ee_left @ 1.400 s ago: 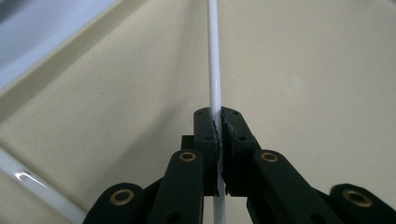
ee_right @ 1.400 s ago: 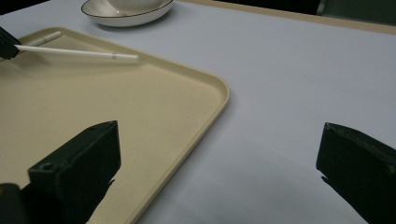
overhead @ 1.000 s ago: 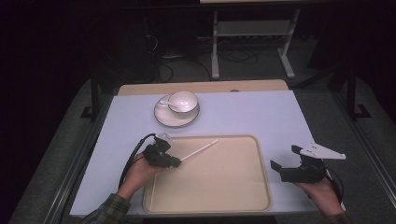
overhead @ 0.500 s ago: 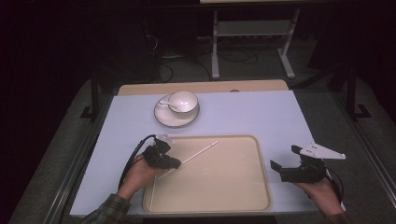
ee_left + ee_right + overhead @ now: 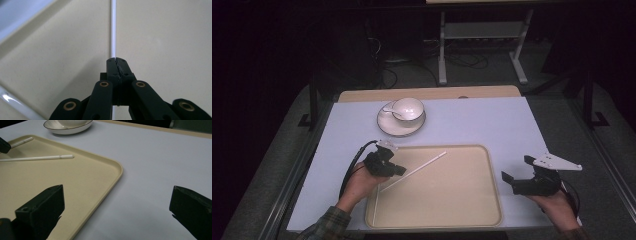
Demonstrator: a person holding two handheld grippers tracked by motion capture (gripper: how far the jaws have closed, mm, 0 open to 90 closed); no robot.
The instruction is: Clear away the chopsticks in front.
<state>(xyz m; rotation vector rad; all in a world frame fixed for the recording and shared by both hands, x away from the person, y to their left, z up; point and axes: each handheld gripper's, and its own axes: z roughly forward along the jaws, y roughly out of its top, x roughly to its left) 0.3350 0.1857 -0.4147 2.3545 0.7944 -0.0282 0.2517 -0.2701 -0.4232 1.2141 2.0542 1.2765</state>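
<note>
Slippage is the main risk: the left gripper [image 5: 399, 170] has just closed its jaws onto the thin white stick [image 5: 424, 165], which lies slanted across the beige tray [image 5: 462, 220], and so narrow a grip could let it pivot or drop. The right gripper [image 5: 518, 176] hangs open beside the tray.

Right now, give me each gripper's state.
Left gripper: fingers just closed on the white chopstick.
Right gripper: open, holding nothing.
</note>
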